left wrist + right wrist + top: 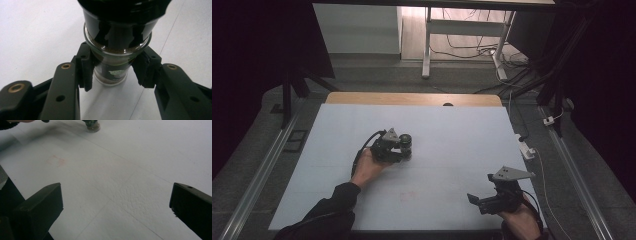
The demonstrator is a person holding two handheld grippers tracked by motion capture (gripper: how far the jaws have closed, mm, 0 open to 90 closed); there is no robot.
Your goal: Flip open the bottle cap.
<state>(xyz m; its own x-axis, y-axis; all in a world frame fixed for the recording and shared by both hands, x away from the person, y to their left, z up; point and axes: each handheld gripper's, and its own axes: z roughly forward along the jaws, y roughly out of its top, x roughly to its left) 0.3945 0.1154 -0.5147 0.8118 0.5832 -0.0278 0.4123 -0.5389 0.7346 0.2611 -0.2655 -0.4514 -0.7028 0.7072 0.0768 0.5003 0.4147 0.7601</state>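
The right gripper [484,196] is waiting near the front edge of the table [452,125], with its jaws spread wide and nothing between them. It is probably staying out of the way for now. Farther in, near the middle, the left gripper [113,75] is pinching a small glass jar [117,50] low on its body, likely to keep it from tipping or sliding. The jar is standing upright on the white sheet. It is holding brown stuff and wearing a dark top.
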